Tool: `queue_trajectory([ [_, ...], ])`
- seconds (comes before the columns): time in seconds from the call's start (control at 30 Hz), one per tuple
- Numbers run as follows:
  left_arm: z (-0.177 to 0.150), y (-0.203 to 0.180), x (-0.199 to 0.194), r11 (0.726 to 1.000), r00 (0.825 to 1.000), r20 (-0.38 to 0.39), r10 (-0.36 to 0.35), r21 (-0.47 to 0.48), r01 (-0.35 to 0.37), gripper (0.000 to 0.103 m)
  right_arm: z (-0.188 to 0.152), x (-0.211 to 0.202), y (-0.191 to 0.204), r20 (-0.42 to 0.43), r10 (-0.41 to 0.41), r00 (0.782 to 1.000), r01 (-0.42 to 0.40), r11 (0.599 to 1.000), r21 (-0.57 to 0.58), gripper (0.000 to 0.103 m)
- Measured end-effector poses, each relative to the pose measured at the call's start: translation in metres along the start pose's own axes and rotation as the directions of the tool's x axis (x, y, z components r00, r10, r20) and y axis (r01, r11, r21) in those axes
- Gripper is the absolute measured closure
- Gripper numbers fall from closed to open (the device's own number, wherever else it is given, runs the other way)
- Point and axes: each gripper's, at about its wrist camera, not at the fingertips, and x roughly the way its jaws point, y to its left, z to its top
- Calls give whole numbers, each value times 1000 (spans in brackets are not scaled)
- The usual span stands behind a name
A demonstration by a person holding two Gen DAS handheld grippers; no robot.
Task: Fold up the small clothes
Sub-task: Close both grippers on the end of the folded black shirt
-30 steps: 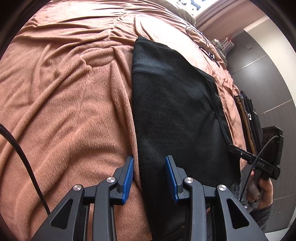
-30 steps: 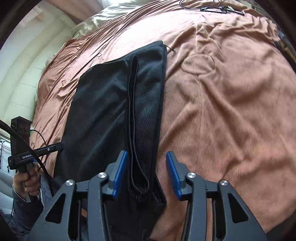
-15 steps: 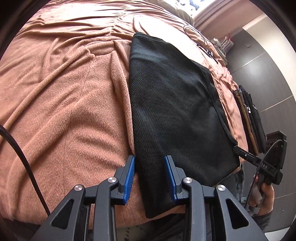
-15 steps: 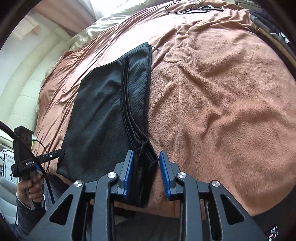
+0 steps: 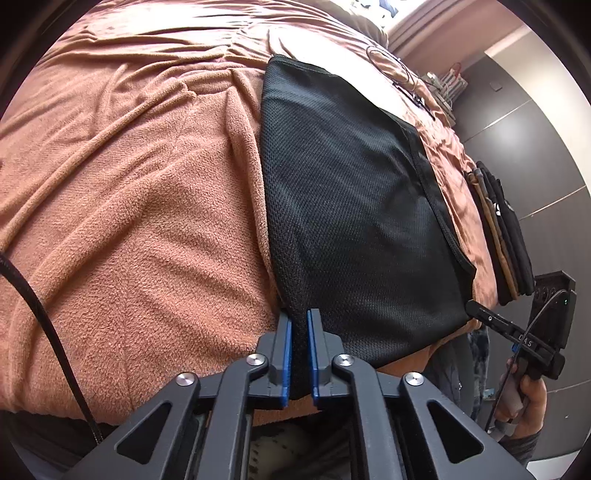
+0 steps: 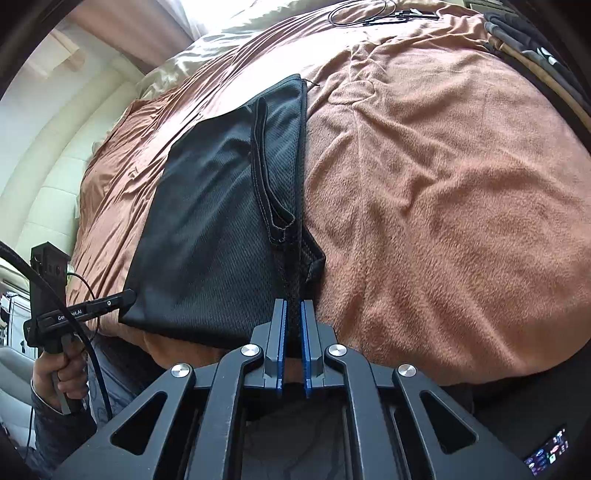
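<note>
Two claws — left claw (image 5: 299, 325), right claw (image 6: 293, 314) — each pinching near corner of black mesh shorts (image 5: 354, 206).

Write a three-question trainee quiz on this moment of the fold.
1. True or false: the left claw is open above the blanket.
2. Which is the right claw shut on? A) blanket B) black garment C) cable
3. Fill in: the folded stack lies at the blanket's ____ edge in the left view.

Key: 1 false, it is shut on the garment's near corner; 2 B; 3 right.
</note>
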Motion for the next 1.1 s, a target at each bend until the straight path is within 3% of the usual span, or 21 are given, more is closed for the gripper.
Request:
queue_trajectory([
  [0.17,2,-2,0,1000,1000,4,0,6,0,97,3,1,-3,-11,6,1000,-5,999,46,98],
  [0.23,2,-2,0,1000,1000,5,-3,4,3,97,5,2,-7,-12,7,1000,-6,997,72,89],
  [0.3,3,-1,-1,1000,1000,6,-8,7,8,97,8,4,-10,-2,18,1000,-18,996,92,69],
  [0.33,2,-1,-1,1000,1000,8,-10,9,9,97,8,6,-11,-4,23,1000,-23,995,99,67],
  [0.6,1,2,-8,999,1000,7,-20,26,20,98,4,15,-20,9,83,996,-84,981,173,67],
  [0.7,1,4,-12,999,1000,4,-22,32,22,98,0,16,-19,-2,95,996,-93,980,175,81],
  [0.8,3,7,-16,999,1000,2,-25,34,25,98,-4,17,-15,-7,112,994,-109,978,179,88],
  [1.1,3,24,-35,998,1000,16,-16,53,15,98,-16,24,9,-47,137,990,-128,980,151,90],
])
